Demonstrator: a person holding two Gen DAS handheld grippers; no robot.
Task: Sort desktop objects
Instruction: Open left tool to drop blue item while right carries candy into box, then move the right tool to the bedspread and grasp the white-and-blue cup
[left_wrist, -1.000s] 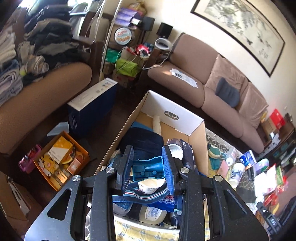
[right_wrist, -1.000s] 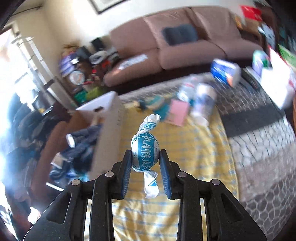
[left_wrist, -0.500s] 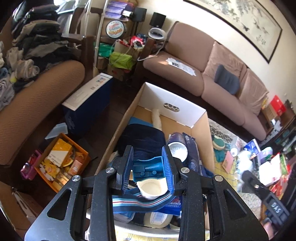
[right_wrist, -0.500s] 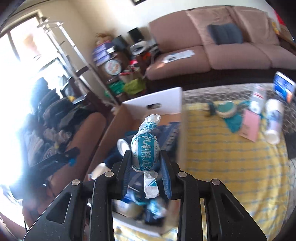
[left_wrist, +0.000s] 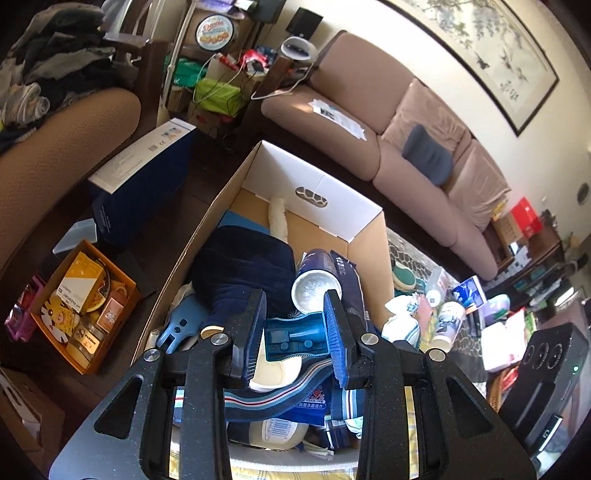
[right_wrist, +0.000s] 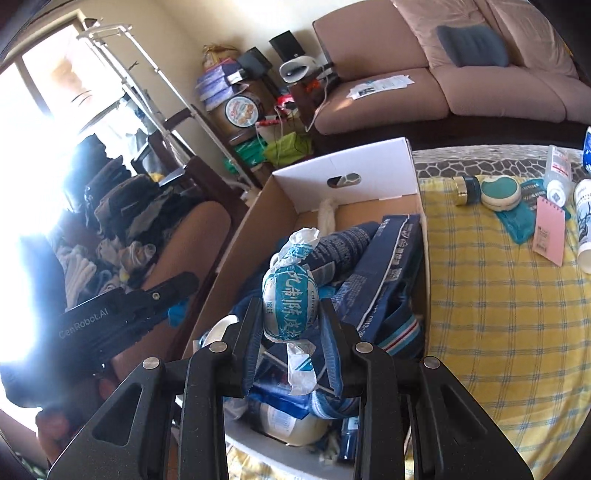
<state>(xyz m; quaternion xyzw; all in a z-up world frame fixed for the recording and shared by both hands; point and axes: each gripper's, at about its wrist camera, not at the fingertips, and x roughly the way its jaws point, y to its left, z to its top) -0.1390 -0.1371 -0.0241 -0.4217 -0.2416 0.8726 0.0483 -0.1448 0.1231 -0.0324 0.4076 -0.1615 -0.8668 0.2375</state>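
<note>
Cluttered living room, pink sofa (left_wrist: 369, 122) behind an open cardboard box (left_wrist: 325, 206) beside a yellow-checked counter (right_wrist: 498, 295). Left tool (left_wrist: 295, 332) clamped on a teal plastic piece (left_wrist: 295, 334) over the box. Right tool (right_wrist: 290, 321) pinching a wrapped blue-and-white ball (right_wrist: 288, 301), now above the box rather than over the counter as a second ago.
</note>
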